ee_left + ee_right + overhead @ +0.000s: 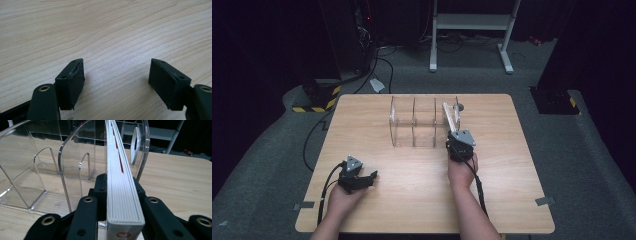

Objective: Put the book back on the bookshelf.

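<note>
Right jaws: clamped on the near end of a white book (123, 195), pads pressing both flat sides.
Right gripper (460, 145): at the near right corner of the clear organizer (412, 122), pointing far.
Book position: upright, spine edge up, partly inside the rightmost of 3 slots, beside the right end wall.
Left jaws: spread wide, nothing between, bare wood under them.
Left gripper (357, 179): parked on the table (492, 200), near left, well apart from the organizer.
Step in hand: probably sliding the book into the right slot.
Next move: push farther in, keep the book parallel to the dividers, then release.
</note>
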`<state>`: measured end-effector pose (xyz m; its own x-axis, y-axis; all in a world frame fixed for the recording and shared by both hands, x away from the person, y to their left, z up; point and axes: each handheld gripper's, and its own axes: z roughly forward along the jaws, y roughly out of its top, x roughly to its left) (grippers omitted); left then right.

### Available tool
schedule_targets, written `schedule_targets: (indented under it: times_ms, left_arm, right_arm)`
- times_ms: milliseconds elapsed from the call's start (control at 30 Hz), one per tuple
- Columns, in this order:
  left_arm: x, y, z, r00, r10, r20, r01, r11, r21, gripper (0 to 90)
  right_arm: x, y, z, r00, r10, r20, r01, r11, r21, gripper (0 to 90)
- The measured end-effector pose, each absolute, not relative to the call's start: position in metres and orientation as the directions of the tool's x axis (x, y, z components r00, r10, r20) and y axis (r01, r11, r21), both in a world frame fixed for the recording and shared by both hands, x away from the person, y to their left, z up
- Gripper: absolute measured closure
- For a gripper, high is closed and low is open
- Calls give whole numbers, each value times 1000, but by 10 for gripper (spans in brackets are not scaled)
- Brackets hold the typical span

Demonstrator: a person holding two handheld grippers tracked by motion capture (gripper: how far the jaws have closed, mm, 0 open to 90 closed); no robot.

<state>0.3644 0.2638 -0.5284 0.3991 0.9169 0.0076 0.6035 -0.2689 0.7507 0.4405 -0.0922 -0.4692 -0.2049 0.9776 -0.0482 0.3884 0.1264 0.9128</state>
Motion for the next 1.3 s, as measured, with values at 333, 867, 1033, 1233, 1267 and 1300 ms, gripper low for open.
schedule_targets:
  times_ms: [333,867,1033,1233,1267,1300]
  left_arm:
    - [364,264,-528,398,917,7,604,-268,750,288]
    - [363,263,-528,397,918,5,605,-266,750,290]
    - [364,263,-529,396,918,6,604,-266,751,290]
    - [363,263,-528,397,918,5,605,-266,750,290]
    - [363,263,-528,397,918,5,605,-266,750,290]
    - [363,263,-528,397,918,5,605,-266,750,290]
  right_arm:
    - [436,-100,-469,-233,972,-11,416,110,903,572]
    - [407,-117,-482,-301,951,64,440,79,894,573]
    - [402,-121,-483,-310,947,82,445,68,893,618]
    - [401,-125,-485,-304,948,96,449,54,892,690]
    - [401,-125,-485,-303,948,95,448,54,892,700]
    - [401,-125,-485,-302,948,94,449,54,892,705]
